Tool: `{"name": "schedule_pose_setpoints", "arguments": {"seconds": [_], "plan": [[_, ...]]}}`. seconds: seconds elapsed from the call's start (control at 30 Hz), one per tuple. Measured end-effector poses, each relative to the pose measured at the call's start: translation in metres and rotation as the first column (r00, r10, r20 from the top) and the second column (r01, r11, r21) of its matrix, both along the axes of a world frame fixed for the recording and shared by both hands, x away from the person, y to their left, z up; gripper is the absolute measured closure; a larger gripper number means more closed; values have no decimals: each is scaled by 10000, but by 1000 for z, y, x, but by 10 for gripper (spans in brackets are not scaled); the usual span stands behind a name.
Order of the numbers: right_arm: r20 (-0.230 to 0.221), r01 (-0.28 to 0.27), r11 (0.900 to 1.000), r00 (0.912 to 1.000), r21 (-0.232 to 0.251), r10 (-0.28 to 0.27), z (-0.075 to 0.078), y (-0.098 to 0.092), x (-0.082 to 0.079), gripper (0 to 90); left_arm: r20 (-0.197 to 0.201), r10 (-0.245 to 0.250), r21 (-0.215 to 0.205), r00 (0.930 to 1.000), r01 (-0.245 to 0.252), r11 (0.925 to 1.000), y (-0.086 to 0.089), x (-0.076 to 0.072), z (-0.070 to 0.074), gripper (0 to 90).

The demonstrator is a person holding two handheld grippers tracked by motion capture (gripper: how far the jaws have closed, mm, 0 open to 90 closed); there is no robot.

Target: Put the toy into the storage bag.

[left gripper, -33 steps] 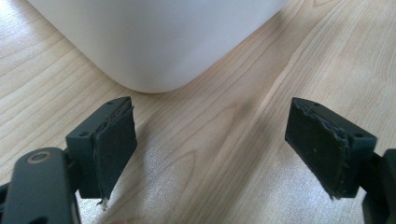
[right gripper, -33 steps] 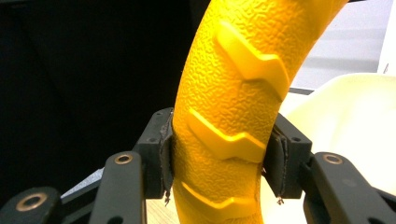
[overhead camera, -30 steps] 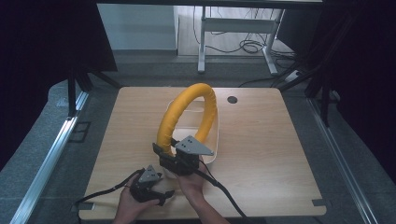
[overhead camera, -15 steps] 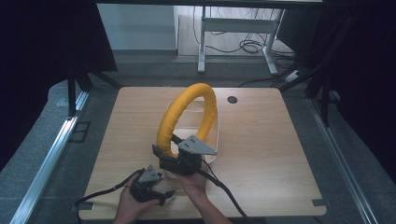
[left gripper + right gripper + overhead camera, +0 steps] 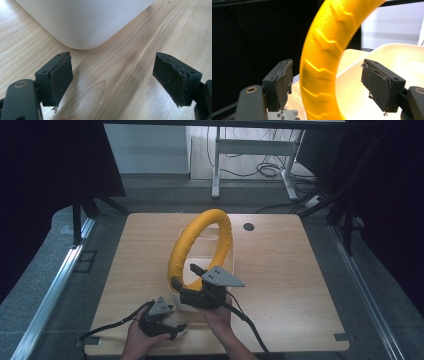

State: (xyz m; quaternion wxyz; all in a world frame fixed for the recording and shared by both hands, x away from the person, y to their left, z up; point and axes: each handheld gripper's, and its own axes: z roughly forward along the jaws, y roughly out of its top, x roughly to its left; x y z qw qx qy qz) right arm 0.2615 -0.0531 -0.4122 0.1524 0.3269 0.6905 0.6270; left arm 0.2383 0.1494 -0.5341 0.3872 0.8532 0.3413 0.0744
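Note:
A yellow ring [image 5: 176, 257] with a tyre-like tread stands upright in a white container [image 5: 231, 262] in the middle of the wooden table. My right gripper [image 5: 184, 276] is at the ring's lower near side. In the right gripper view the ring [image 5: 324, 62] passes between the jaws of the right gripper [image 5: 330, 80]. Those jaws have just been opening, and neither pad presses on the ring. The container [image 5: 397, 55] lies behind it. My left gripper [image 5: 176, 319] rests low near the table's front edge. It [image 5: 113, 80] is open and empty, facing the container's rounded corner [image 5: 85, 22].
A round cable hole [image 5: 248, 226] sits in the table at the far right. Black cables trail from both grippers over the front edge. A metal desk frame [image 5: 250, 150] and floor cables lie beyond the table, with dark curtains at both sides.
The right gripper's jaws have spread apart around the yellow ring, which stays upright in the container. The left hand and its gripper have not moved.

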Motion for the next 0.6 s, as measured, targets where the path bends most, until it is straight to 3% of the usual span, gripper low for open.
{"name": "schedule_pose_setpoints", "arguments": {"seconds": [0.3,0.6], "plan": [[-67,144,9999,9999,-42,-145,1,-34,1,270,23,-34,29,10000,34,10000,0,0,0,163],[-7,845,9962,9964,-223,-845,-5,-91,11,303,24,-3,18,10000,3,10000,0,0,0,163]]}}
